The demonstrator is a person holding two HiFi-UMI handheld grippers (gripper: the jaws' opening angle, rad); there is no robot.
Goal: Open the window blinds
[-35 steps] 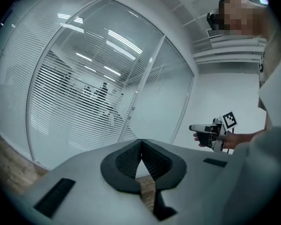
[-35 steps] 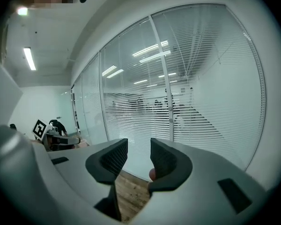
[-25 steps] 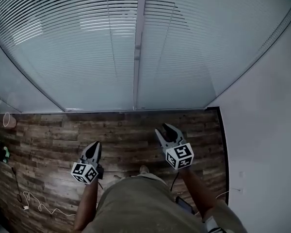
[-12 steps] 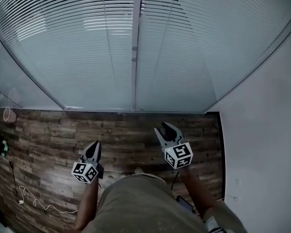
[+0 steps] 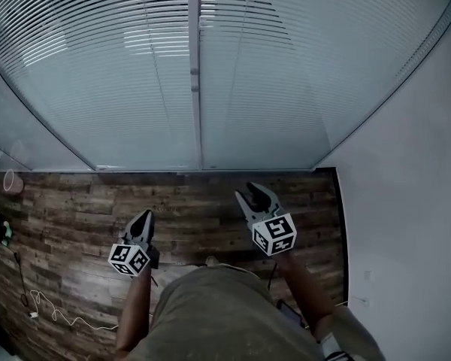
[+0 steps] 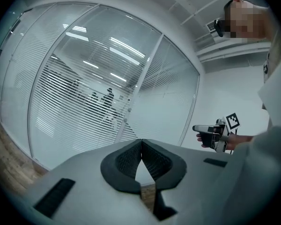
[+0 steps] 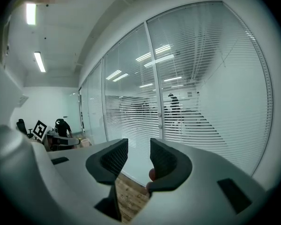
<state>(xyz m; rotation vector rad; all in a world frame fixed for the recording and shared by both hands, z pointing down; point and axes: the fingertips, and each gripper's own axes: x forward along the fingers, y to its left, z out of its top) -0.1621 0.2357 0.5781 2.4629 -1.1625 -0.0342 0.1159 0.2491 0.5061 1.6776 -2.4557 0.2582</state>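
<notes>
White slatted blinds [image 5: 98, 66] hang inside a glass wall, split by a pale upright mullion [image 5: 195, 74]. Their slats are tilted partly shut in the left gripper view [image 6: 84, 93] and the right gripper view [image 7: 201, 88]. Small round knobs [image 6: 125, 121] sit on the mullion. My left gripper [image 5: 143, 218] is shut and empty, its jaws meeting tip to tip [image 6: 141, 142], over the wood floor short of the glass. My right gripper [image 5: 254, 194] is open with nothing between its pads [image 7: 139, 146], closer to the glass and right of the mullion. Neither touches the wall.
A white wall [image 5: 406, 164] closes the right side. The wood plank floor [image 5: 75, 209] has a white cable [image 5: 52, 314] at lower left and a cup [image 5: 13, 181] by the glass. The person's legs fill the bottom middle.
Both grippers have moved a little nearer the glass wall, the right one more visibly. The mullion has slid left in the view. The jaws stand as before.
</notes>
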